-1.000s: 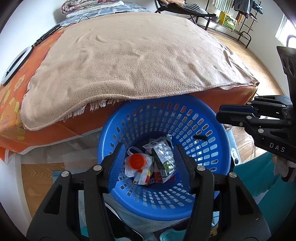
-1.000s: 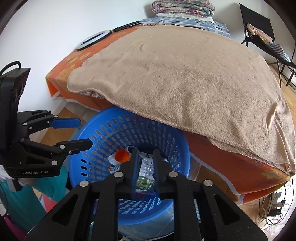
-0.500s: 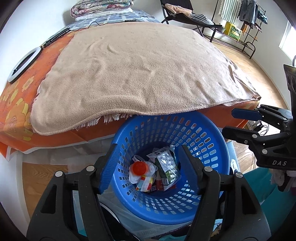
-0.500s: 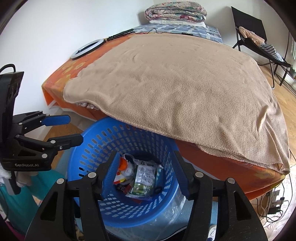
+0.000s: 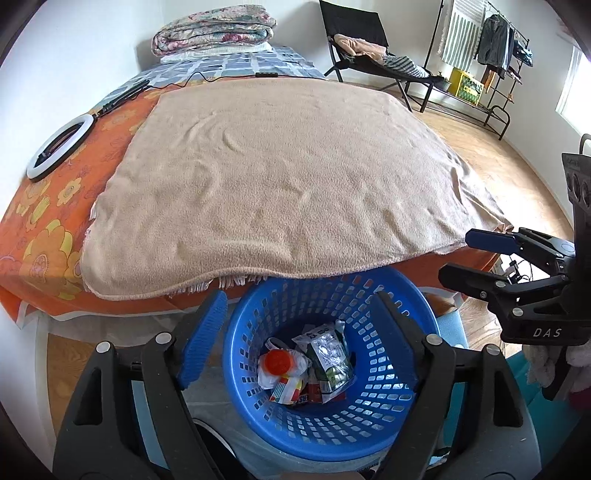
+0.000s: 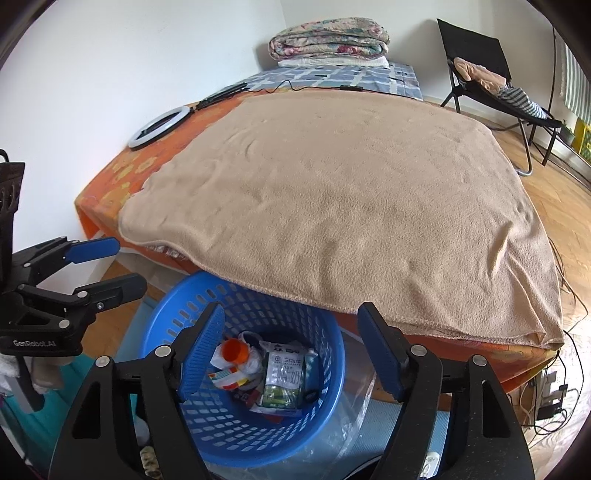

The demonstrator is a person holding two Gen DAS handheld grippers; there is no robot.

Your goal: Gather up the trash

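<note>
A blue slotted plastic basket stands on the floor against the bed's near edge. Inside lie several pieces of trash: a white bag with an orange cap, a clear printed packet and a striped wrapper. My left gripper hangs open above the basket with nothing between its fingers. My right gripper is also open and empty over the basket. Each gripper shows at the other view's edge: the right gripper, the left gripper.
A beige blanket covers the orange flowered bed. A white ring light and cable lie at its far left. Folded quilts sit at the head. A black folding chair, clothes rack and wooden floor are right.
The right gripper opened, letting the clear packet fall into the basket. Both grippers then rose and pulled back from the basket, so more of the bed shows.
</note>
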